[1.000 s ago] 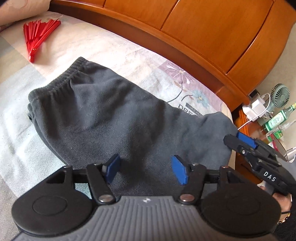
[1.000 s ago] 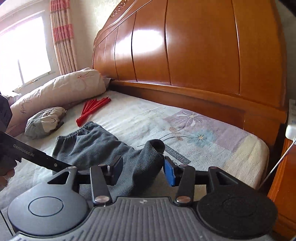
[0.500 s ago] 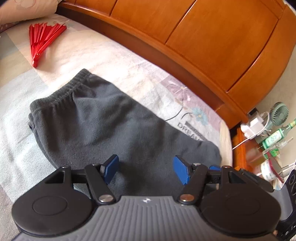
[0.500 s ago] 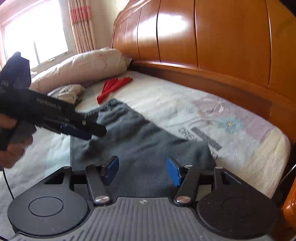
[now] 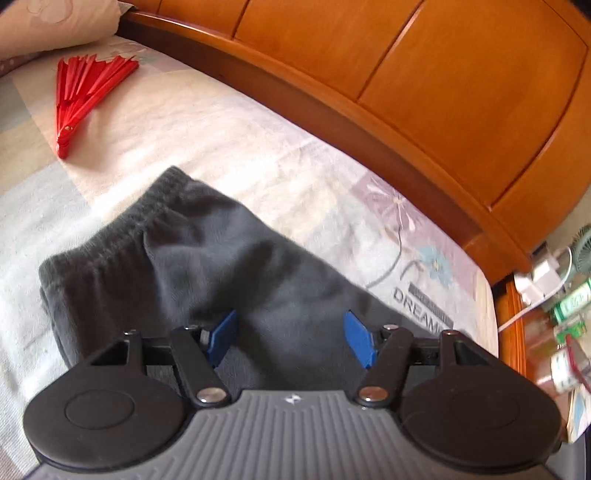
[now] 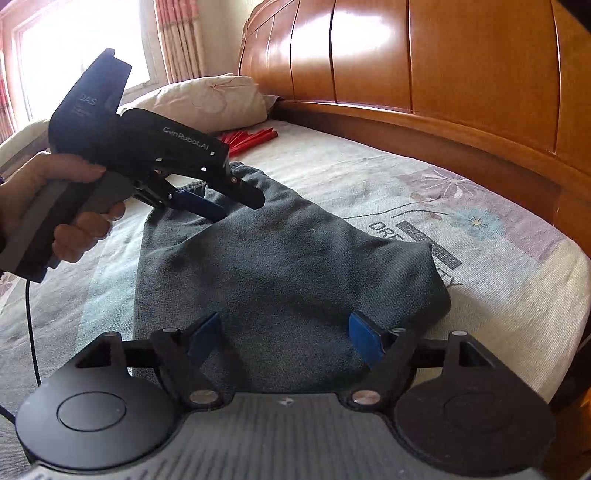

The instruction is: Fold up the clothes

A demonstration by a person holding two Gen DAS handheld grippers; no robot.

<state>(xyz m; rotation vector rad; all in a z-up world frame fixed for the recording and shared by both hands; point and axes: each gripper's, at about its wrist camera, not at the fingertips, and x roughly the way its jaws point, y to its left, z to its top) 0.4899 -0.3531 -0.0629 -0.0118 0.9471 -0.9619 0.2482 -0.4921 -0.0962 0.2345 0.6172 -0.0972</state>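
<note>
While both your grippers gape empty, the grey trousers lie folded.
Left gripper and right gripper hover above the cloth, fingers wide apart.

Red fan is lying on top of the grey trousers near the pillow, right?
Not quite. The left wrist view shows the red fan lying on the bedsheet, apart from the grey trousers, with bare sheet between them. It is indeed near the pillow.
</note>
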